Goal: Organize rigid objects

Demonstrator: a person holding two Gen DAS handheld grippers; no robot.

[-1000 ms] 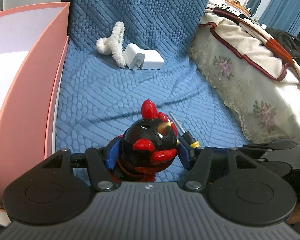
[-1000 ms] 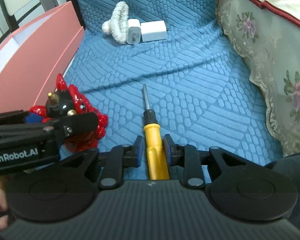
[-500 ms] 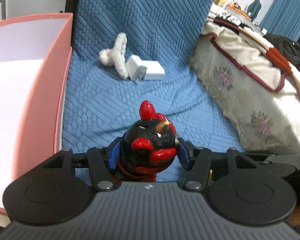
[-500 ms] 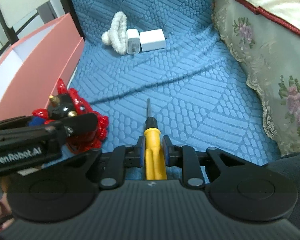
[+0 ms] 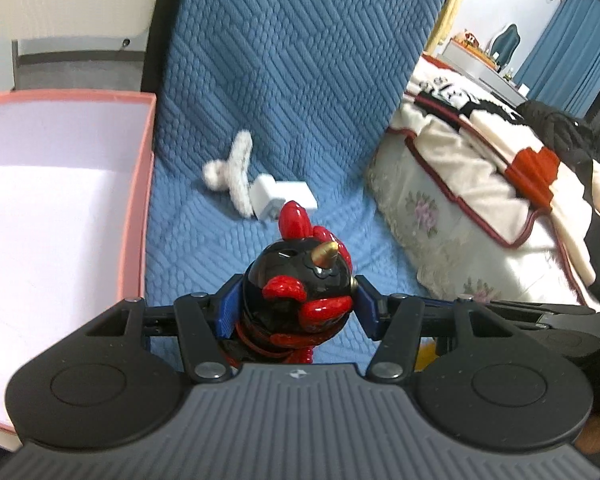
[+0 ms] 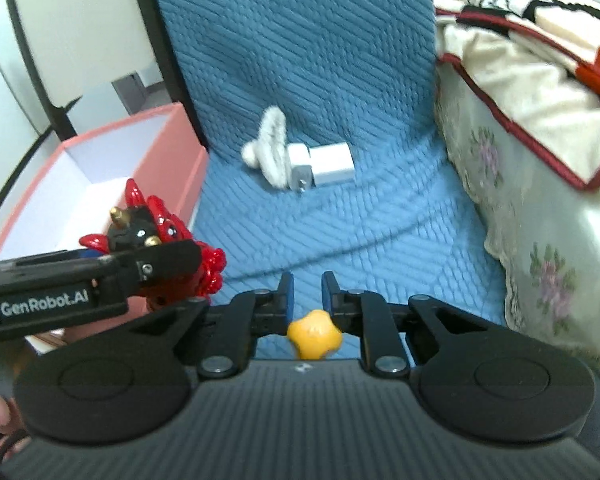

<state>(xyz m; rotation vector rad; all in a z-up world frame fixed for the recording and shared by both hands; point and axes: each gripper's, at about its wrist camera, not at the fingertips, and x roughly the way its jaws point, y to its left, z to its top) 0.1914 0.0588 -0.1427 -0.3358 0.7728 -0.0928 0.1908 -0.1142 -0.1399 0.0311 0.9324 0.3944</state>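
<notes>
A glossy black and red figurine point(image 5: 300, 292) with a gold horn sits between the blue pads of my left gripper point(image 5: 296, 312), which is shut on it and holds it above the blue quilted cover point(image 5: 280, 80). The right wrist view shows the same figurine point(image 6: 148, 236) at the left, beside the pink box point(image 6: 168, 152). My right gripper point(image 6: 305, 292) is closing, its jaws nearly together. The yellow-handled screwdriver point(image 6: 314, 334) hangs low between its fingers, butt end toward the camera and shaft hidden.
The pink box point(image 5: 146, 184) with a white inside stands open at the left. A white charger point(image 5: 284, 198) and a fluffy white clip point(image 5: 236, 172) lie further back on the cover. A bed with a floral lace cover point(image 5: 460, 200) borders the right.
Both grippers rose off the cover with their objects. The screwdriver, flat on the cover earlier, swung until only its handle end shows. The right jaws narrowed.
</notes>
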